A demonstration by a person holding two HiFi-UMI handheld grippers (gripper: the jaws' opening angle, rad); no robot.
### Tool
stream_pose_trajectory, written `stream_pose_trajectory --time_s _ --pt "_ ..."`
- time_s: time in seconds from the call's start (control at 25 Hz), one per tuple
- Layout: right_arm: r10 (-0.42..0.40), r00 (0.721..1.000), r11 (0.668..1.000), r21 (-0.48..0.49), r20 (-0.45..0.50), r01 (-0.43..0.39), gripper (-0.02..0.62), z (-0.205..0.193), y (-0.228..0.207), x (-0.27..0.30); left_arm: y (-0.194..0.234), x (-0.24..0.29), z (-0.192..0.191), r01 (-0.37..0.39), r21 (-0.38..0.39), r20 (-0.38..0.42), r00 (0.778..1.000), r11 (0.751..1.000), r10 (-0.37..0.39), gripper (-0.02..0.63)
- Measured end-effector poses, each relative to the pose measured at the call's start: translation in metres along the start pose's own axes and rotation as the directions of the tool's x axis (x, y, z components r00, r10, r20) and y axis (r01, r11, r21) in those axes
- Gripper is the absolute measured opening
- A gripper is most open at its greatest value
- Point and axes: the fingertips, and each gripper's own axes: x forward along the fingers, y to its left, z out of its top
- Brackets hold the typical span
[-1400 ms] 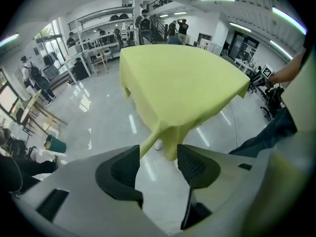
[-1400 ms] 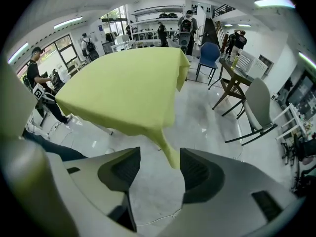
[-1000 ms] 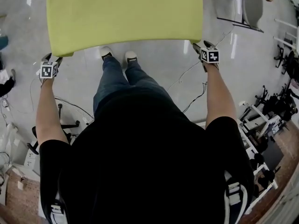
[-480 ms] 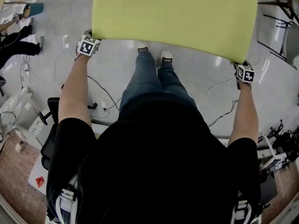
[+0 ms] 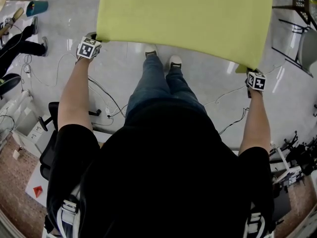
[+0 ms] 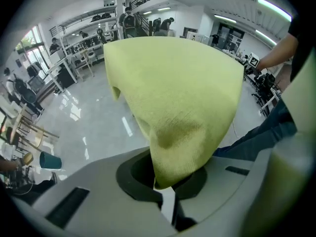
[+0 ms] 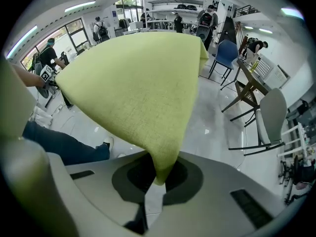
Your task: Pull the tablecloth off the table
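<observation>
Now that both pairs of jaws have just been closing, the left gripper and the right gripper are each clamped on a near corner of the cloth. A second ago the grippers sat at those corners with the cloth's edge hanging loose. Now the right corner is drawn down into a small fold at the gripper, and the near edge runs taut between the two hands. I judge the grasp done and the pull itself ready to start. The cloth is not yet off, since it lies spread flat across the table, which stays hidden beneath it.

The head view shows the layout, with one gripper at each near corner and the person's shoes on the floor just under the near edge. It does not show the pads.

The gripper views do. In the left gripper view the left gripper has the cloth gathered to a point between its pads. In the right gripper view the right gripper pinches a narrower tip of the cloth. Only these views show the far corners drooping over the far edge. The chairs beside the table show only in the right gripper view.
</observation>
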Motion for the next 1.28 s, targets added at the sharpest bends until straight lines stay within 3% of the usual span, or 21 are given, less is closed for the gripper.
stream_pose_trajectory --time_s 0.44,0.76,1.04,1.28 --pt "-0.025 1.0 0.998 -0.052 0.005 0.026 0.02 -0.01 -0.008 -0.049 -0.013 -0.053 -0.011 -0.045 0.089 -0.076 0.996 0.995 0.052 0.023" --pt "-0.031 0.999 0.993 -0.117 0.035 0.035 0.02 -0.012 -0.012 -0.103 -0.028 -0.106 -0.01 -0.08 0.197 -0.075 0.993 0.977 0.096 0.023" --pt "-0.024 0.997 0.99 -0.134 0.078 0.034 0.02 -0.014 0.001 -0.139 -0.031 -0.163 -0.009 -0.154 0.205 -0.041 0.985 0.967 0.165 0.023" --pt "-0.013 0.994 0.988 -0.155 0.106 0.029 0.02 -0.028 -0.014 -0.164 -0.055 -0.196 0.007 -0.211 0.204 -0.011 0.976 0.956 0.217 0.023"
